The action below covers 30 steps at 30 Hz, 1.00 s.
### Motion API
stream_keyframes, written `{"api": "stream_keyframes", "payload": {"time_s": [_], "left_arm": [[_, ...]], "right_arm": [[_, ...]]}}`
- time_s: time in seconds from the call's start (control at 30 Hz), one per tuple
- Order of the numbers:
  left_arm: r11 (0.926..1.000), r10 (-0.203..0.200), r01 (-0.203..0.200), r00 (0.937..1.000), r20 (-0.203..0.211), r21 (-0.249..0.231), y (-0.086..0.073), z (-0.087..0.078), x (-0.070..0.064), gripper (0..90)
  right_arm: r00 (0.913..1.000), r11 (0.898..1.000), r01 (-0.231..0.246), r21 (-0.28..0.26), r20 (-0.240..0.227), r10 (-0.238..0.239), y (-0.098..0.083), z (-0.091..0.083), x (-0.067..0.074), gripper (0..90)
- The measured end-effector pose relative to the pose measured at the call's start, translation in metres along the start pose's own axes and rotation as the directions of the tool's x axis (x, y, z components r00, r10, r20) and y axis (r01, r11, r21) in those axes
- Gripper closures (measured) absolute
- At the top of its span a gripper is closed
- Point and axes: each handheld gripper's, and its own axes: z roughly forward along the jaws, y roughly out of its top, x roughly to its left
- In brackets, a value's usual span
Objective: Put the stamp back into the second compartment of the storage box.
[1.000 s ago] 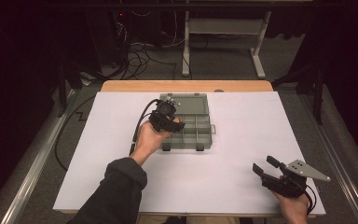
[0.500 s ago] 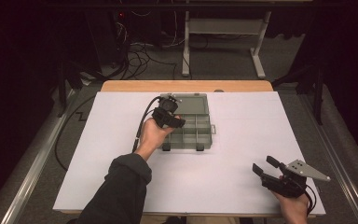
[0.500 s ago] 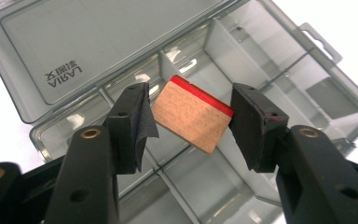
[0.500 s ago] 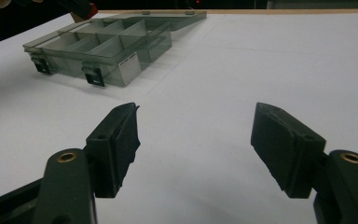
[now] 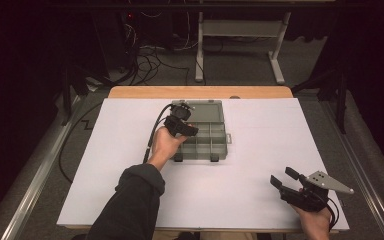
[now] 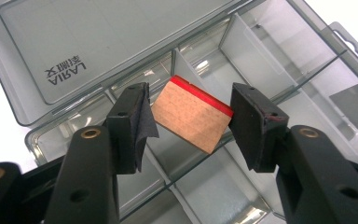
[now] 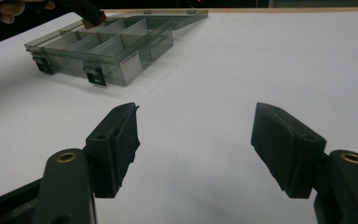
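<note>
High view: a white surface (image 5: 130, 150) carries an open grey compartment box (image 5: 207, 135) just above centre. The left gripper (image 5: 182, 125) hovers over the box's left side at about 10 o'clock from centre. The right gripper (image 5: 287, 182) rests near the edge at 4 o'clock.

Left gripper view: the jaws clamp a small tan block with a red edge (image 6: 192, 113) above the box's compartments.

Right gripper view: the jaws stand wide apart, holding nothing, over bare surface; the box (image 7: 107, 44) lies at 11 o'clock.

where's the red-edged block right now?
Left gripper view: the block sits between the left gripper's jaws, above the open organizer box compartments.
</note>
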Motion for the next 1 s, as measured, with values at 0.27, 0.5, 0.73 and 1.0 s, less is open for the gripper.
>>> {"api": "stream_keyframes", "payload": {"time_s": [0.27,0.5,0.73,1.0], "left_arm": [[1.0000,-0.006,0.006,1.0000,-0.005,0.008,0.001,0.001,0.001,45.5],[1.0000,0.006,-0.006,1.0000,-0.001,-0.004,-0.002,-0.006,-0.001,42.7],[0.9993,0.029,-0.029,0.9995,0.011,-0.025,-0.006,-0.016,-0.006,42.0],[0.9975,0.040,-0.038,0.9986,0.034,-0.059,-0.015,-0.027,-0.007,42.0]], "right_arm": [[1.0000,1.000,0.000,0.004,-0.003,0.000,0.000,0.000,0.000,31.7],[1.0000,1.000,-0.003,0.001,-0.003,0.003,0.000,0.000,0.000,31.6],[1.0000,1.000,-0.002,0.002,-0.003,0.002,0.000,0.000,0.000,31.6],[1.0000,1.000,-0.001,0.004,-0.002,0.001,0.000,0.000,0.000,31.6]]}}
